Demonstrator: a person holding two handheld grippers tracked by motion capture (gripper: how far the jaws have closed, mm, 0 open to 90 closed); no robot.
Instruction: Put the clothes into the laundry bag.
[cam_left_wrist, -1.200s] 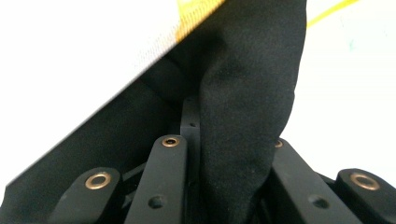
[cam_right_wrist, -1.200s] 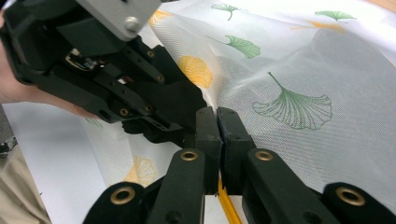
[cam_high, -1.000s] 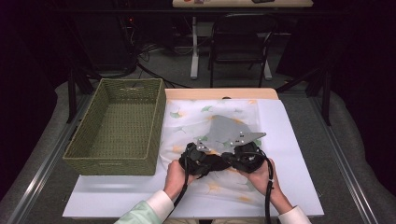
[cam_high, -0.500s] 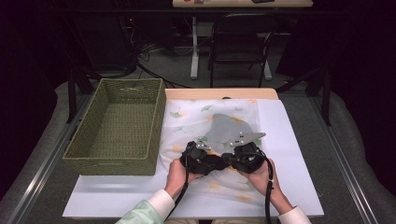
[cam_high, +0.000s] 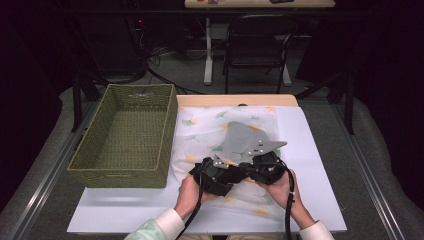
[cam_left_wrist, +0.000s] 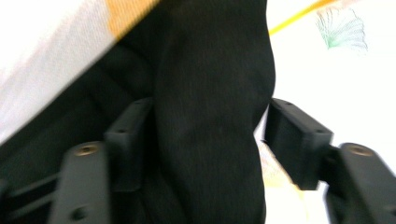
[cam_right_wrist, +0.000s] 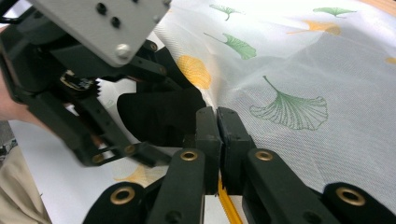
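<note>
High view: woven basket (cam_high: 125, 137) at bench left, nothing in it; leaf-print cloth (cam_high: 220, 132) spread beside it on white sheet (cam_high: 310, 165); both claws meet at the cloth's near edge. Left gripper view: left claw (cam_left_wrist: 210, 140) parted, jaws just been opening, black fabric (cam_left_wrist: 210, 93) between them, right pad clear of it. Right gripper view: right claw (cam_right_wrist: 217, 123) closed, pinching the cloth's edge; no writing legible.

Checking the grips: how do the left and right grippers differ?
On the left gripper the jaws stand apart, having just been opening; on the right gripper they press together. Black fabric lies between the left gripper's jaws; nothing plain shows between the right gripper's. Both sit over the leaf-print cloth.
</note>
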